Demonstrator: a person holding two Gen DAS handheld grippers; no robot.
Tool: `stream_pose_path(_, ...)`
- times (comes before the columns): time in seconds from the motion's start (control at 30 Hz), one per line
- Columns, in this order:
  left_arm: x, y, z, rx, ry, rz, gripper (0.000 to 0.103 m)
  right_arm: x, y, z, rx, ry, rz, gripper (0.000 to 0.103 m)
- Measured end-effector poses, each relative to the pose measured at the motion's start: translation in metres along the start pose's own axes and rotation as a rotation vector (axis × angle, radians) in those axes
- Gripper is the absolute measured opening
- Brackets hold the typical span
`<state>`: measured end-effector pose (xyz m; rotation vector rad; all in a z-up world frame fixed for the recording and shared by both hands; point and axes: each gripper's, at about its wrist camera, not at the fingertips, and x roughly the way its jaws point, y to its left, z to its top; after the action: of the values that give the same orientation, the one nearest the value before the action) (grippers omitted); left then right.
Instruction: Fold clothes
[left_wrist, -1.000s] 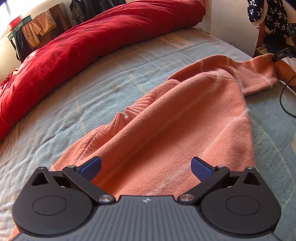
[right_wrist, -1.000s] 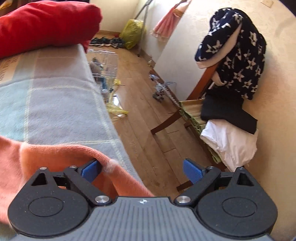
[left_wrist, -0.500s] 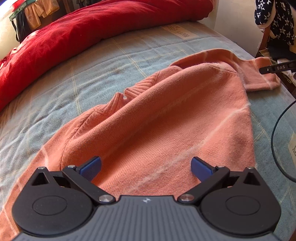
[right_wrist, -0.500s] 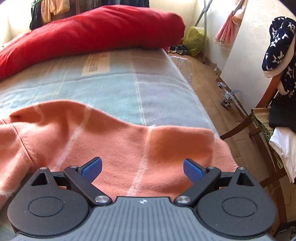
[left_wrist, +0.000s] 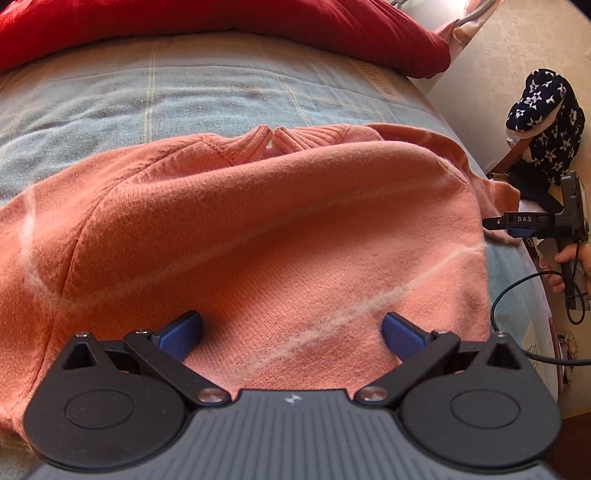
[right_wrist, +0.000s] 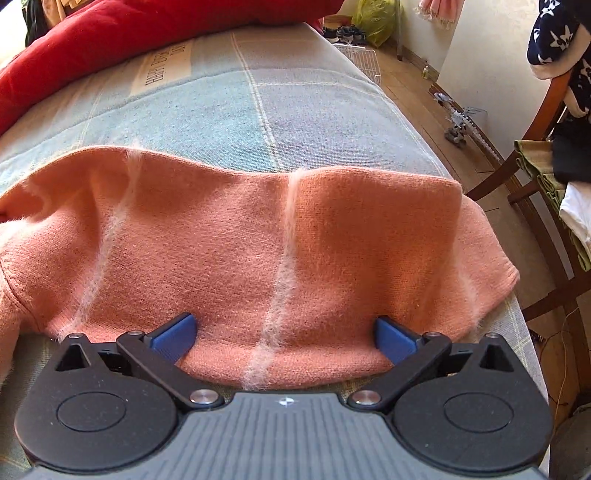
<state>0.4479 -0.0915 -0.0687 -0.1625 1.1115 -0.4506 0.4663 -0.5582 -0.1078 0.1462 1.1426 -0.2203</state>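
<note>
Sweater: an orange knit sweater (left_wrist: 258, 229) with pale fuzzy stripes lies spread on the bed, ribbed collar at its far edge.
Bed: covered by a blue-grey checked blanket (left_wrist: 166, 85), bare beyond the collar.
Duvet: a red duvet (left_wrist: 295, 26) is heaped along the far side of the bed.
Left claw: the left claw (left_wrist: 291, 332) sits low over the sweater's near part, its blue fingertips (left_wrist: 183, 330) spread wide apart, nothing between them.
Right claw: the right claw (left_wrist: 493, 222) is at the sweater's right edge by the sleeve end; whether it pinches the cloth I cannot tell.
Hand: a hand (left_wrist: 570, 266) grips its handle, with a black cable (left_wrist: 496, 306) looping below.
Chair: a dark star-patterned garment (left_wrist: 543, 122) hangs over a chair by the wall.
</note>
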Motion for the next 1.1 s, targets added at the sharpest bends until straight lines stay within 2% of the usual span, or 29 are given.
stream_pose_path(0.13,0.000,0.002,0.006,0.006,0.024,-0.016,0.103,-0.010,0.011,0.002,0.017,-0.012,-0.046,0.103)
stream_pose_path(0.2,-0.003,0.002,0.012,0.009,0.055,-0.018,0.102,-0.026,0.021,0.001,0.046,-0.056,-0.004,0.103)
stream_pose_path(0.3,-0.020,-0.002,0.014,0.069,0.055,0.025,0.102,-0.055,0.047,-0.002,0.028,-0.118,0.146,0.103)
stream_pose_path(0.47,-0.049,0.001,0.006,0.143,0.059,0.117,0.102,-0.087,0.115,-0.013,-0.164,-0.107,0.416,0.103)
stream_pose_path(0.53,-0.059,0.004,-0.003,0.164,0.070,0.157,0.102,-0.096,0.140,-0.026,-0.235,-0.094,0.479,0.103)
stream_pose_path(0.67,-0.081,0.006,-0.024,0.168,0.082,0.211,0.102,-0.109,0.167,-0.061,-0.307,-0.004,0.553,0.103)
stream_pose_path(0.83,-0.099,0.001,-0.053,0.193,0.120,0.276,0.102,-0.122,0.177,-0.106,-0.338,0.101,0.536,0.103)
stream_pose_path(0.93,-0.107,0.001,-0.069,0.184,0.150,0.285,0.102,-0.133,0.167,-0.115,-0.329,0.089,0.474,0.103)
stream_pose_path(1.1,-0.113,-0.006,-0.081,0.179,0.146,0.283,0.102,-0.150,0.149,-0.117,-0.332,0.055,0.378,0.103)
